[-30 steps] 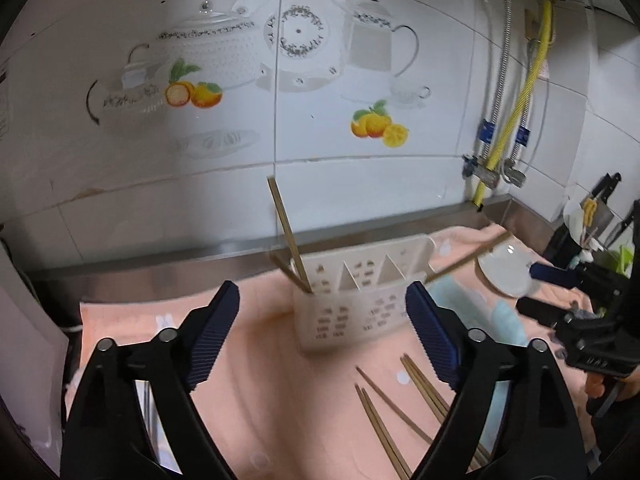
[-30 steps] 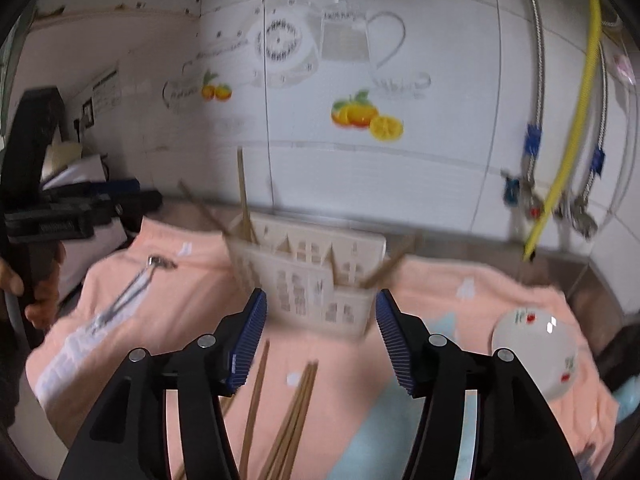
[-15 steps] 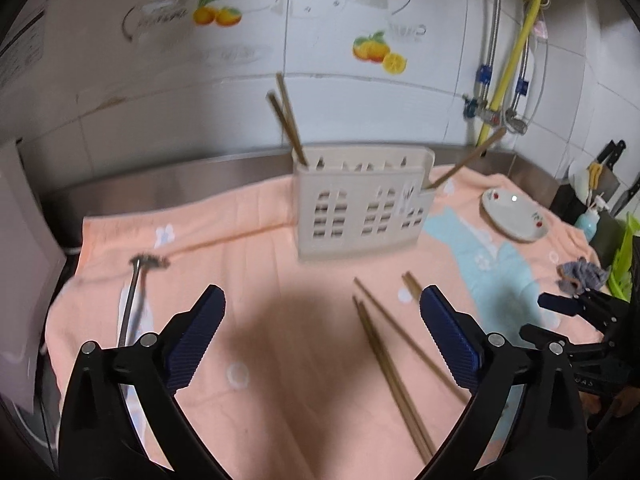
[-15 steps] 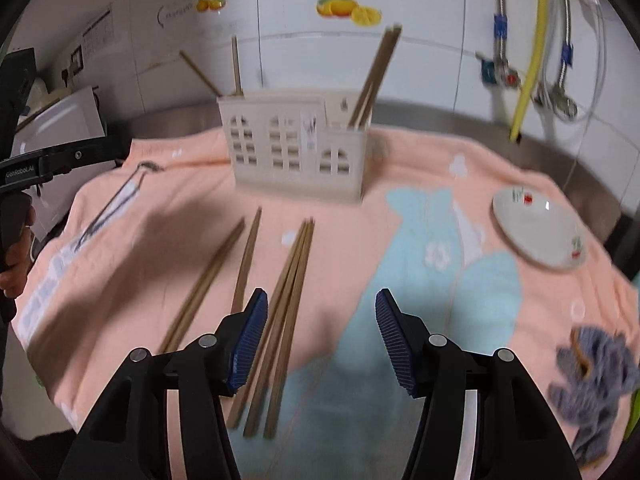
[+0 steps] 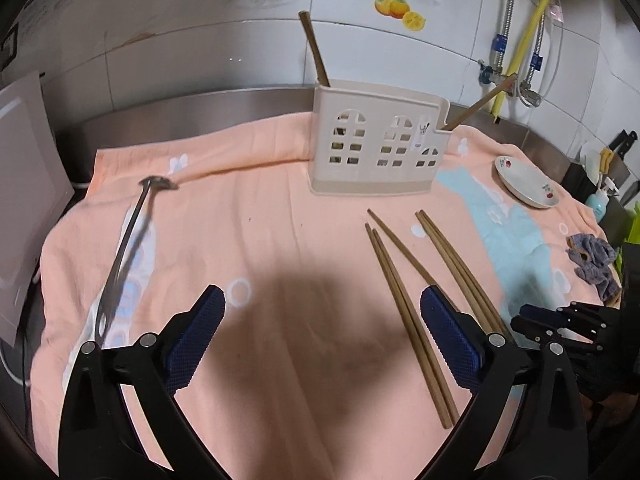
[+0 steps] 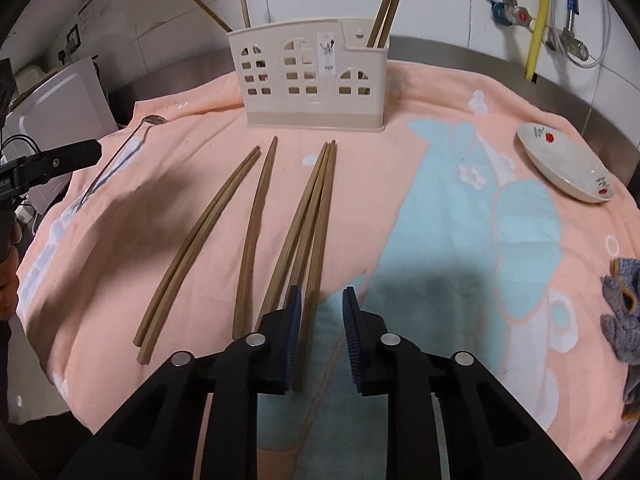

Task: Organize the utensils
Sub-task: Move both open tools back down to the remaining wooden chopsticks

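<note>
Towel [image 5: 280, 248] covers steel counter [image 5: 180, 108] below white tiled wall [image 5: 200, 48]

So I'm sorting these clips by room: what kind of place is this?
Most likely a home kitchen counter: a cream plastic utensil caddy holding wooden chopsticks, a small white flower-painted dish, and glossy white wall tiles with fruit and teapot decals above a steel counter edge.
</note>
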`<state>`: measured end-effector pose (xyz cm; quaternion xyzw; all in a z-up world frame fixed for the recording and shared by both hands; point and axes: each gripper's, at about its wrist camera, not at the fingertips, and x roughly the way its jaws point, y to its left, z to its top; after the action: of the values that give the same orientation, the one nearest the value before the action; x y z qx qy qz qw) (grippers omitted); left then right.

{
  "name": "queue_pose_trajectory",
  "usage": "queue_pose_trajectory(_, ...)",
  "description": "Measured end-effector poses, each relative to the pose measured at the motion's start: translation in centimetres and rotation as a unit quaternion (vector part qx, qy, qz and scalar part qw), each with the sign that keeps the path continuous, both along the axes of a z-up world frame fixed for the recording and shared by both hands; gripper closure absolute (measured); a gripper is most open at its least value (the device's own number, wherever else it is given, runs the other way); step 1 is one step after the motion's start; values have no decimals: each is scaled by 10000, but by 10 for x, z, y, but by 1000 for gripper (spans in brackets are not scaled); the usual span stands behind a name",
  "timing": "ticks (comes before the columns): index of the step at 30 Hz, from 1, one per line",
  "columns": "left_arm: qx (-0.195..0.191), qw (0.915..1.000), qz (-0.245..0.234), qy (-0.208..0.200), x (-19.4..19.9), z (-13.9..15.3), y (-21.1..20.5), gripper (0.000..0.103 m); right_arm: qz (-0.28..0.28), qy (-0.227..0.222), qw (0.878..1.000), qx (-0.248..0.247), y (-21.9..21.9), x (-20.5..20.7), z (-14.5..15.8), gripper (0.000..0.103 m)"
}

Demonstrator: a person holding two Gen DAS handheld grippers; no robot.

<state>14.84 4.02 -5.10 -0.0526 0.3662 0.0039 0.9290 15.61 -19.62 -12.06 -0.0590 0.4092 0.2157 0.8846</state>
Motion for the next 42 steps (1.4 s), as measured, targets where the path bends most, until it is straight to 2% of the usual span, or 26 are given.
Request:
queue_pose_trajectory(9, 36, 9998, 38, 209, -10, -17, -3, 6, 57, 65, 9999, -125, 8, 3, -7, 93)
queue_pose_trajectory(18, 126, 9991, -46, 391, -16, -32, -16, 8, 132, 54, 9997, -186, 13, 0, -10, 96)
queue_pose_trajectory(29, 43, 9972, -323, 666, -14, -47, -42, 19, 117, 26, 9996, -249, 13, -3, -10, 96)
queue_pose_trajectory(34, -15, 9963, -399, 760, -10, -51, -50, 30, 147, 60, 9996, -220, 13, -3, -11, 95)
queue_pose_trajectory(42, -18, 9957, -425, 821, -7, -53, -55, 35, 131, 88, 9997, -166, 12, -2, -13, 95)
